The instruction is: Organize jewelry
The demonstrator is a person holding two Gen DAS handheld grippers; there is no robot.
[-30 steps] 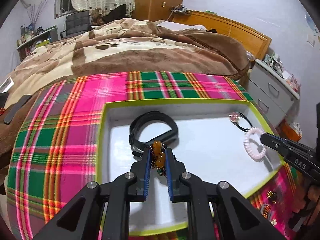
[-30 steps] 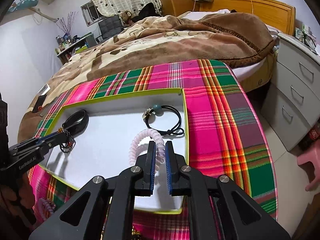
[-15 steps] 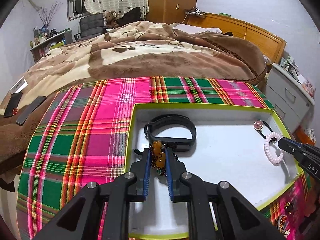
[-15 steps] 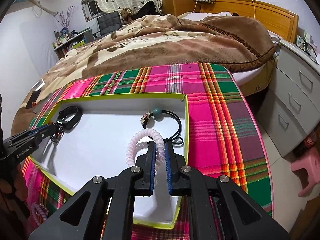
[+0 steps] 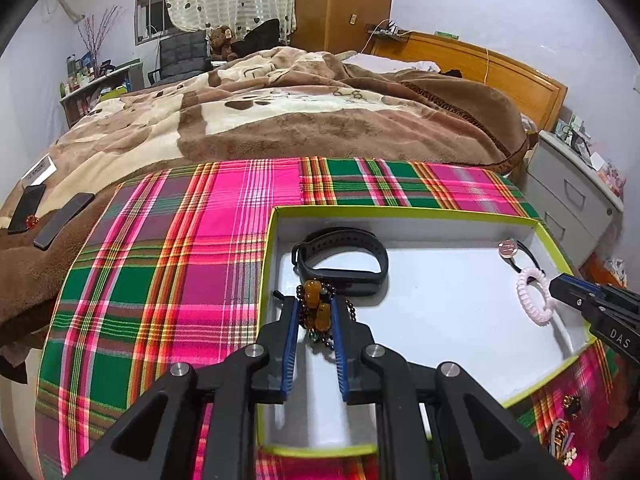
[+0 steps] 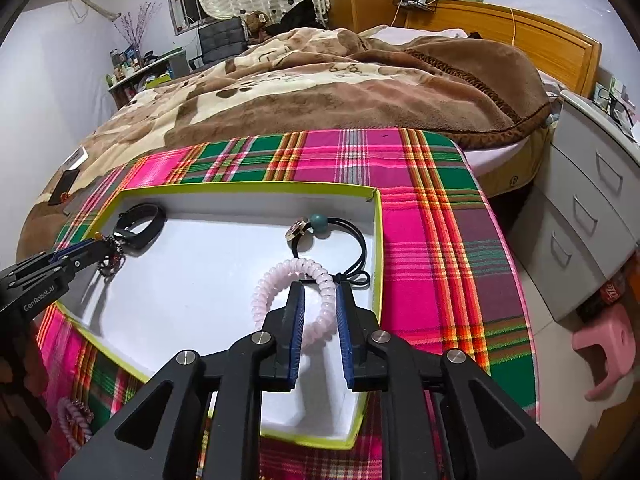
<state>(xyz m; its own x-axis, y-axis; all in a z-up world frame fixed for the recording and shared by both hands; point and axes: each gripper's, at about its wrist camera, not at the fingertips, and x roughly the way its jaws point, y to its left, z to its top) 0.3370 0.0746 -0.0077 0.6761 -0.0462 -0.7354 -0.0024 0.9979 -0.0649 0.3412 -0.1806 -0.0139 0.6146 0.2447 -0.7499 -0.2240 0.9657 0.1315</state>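
A white box with a lime rim [image 5: 400, 211] [image 6: 248, 189] lies on a plaid cloth. My left gripper [image 5: 315, 304] stands over the box's left part with an amber and dark bead bracelet [image 5: 316, 312] between its slightly parted jaws, next to a black wristband [image 5: 344, 258] [image 6: 140, 224]. My right gripper [image 6: 320, 286] has its jaws parted around a pink coil hair tie [image 6: 296, 280] [image 5: 534, 294] that rests in the box's right part. A black hair tie with a teal bead [image 6: 320, 222] lies just beyond it.
The plaid cloth [image 5: 160, 260] covers a low table before a bed with a brown blanket [image 5: 300, 112]. Loose jewelry lies on the cloth near the front [image 5: 560, 436] [image 6: 74, 416]. Two phones [image 5: 62, 220] lie at the left. Grey drawers [image 6: 592, 216] stand at the right.
Both grippers' jaws have parted from their earlier tight grip. The pink coil tie now lies in the box. The views have shifted slightly, with the box seen further right in the left view.
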